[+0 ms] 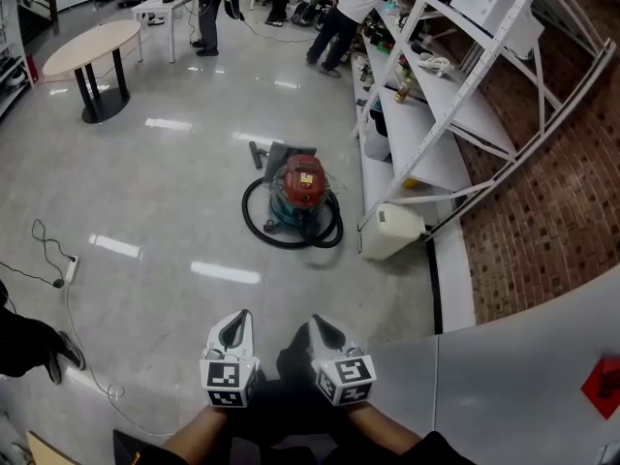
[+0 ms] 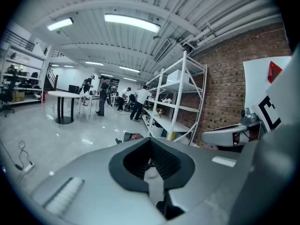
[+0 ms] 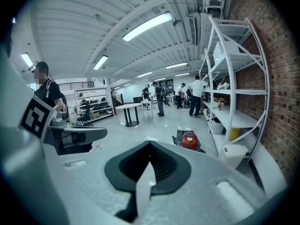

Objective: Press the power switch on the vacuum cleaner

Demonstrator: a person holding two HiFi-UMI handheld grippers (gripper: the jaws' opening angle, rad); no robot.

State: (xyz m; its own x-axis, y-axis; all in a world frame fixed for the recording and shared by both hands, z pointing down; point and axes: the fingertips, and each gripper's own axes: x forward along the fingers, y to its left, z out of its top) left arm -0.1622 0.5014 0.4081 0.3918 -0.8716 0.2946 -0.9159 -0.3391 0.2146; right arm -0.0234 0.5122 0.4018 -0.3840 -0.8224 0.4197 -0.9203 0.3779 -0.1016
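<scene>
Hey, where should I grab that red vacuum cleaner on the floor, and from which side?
Probably its red top, from above: the vacuum cleaner stands upright and its black hose rings the base, crowding the sides. A handle is too small to tell.

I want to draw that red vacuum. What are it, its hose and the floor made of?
The vacuum cleaner looks like hard plastic: smooth red top, teal below, though too small to be sure. Its hose seems bendy black plastic or rubber, as it curls round the body. The floor looks like a polished hard coating or tile: pale grey, glossy, mirroring the lights.
</scene>
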